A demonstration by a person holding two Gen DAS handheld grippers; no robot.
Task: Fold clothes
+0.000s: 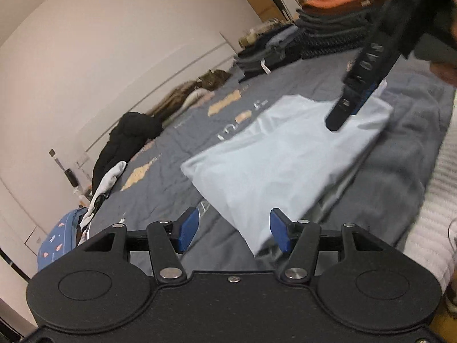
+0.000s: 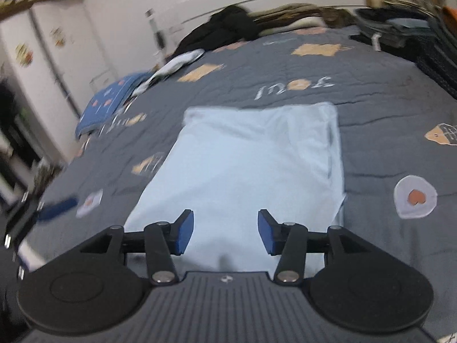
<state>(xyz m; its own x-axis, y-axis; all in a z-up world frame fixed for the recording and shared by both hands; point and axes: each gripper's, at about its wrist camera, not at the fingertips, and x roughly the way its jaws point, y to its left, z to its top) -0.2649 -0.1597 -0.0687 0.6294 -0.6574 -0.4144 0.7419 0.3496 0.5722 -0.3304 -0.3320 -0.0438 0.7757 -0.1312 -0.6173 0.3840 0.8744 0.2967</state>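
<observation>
A pale blue garment (image 1: 274, 160) lies folded into a flat rectangle on the grey quilt (image 1: 171, 183). My left gripper (image 1: 234, 230) stands open just above the garment's near left corner, nothing between its blue pads. My right gripper (image 2: 225, 231) is open too, hovering over the near edge of the same garment (image 2: 242, 168). From the left wrist view the right gripper (image 1: 351, 108) comes down from the upper right over the garment's far end, seen side-on. The left gripper shows blurred at the left edge of the right wrist view.
Stacks of folded dark clothes (image 1: 314, 37) with an orange piece (image 1: 337, 0) on top sit at the far right of the bed. A black garment (image 1: 128, 140), a white one (image 1: 110, 183) and a blue patterned cushion (image 1: 57, 245) lie along the left side. A cat (image 1: 211, 78) rests by the wall.
</observation>
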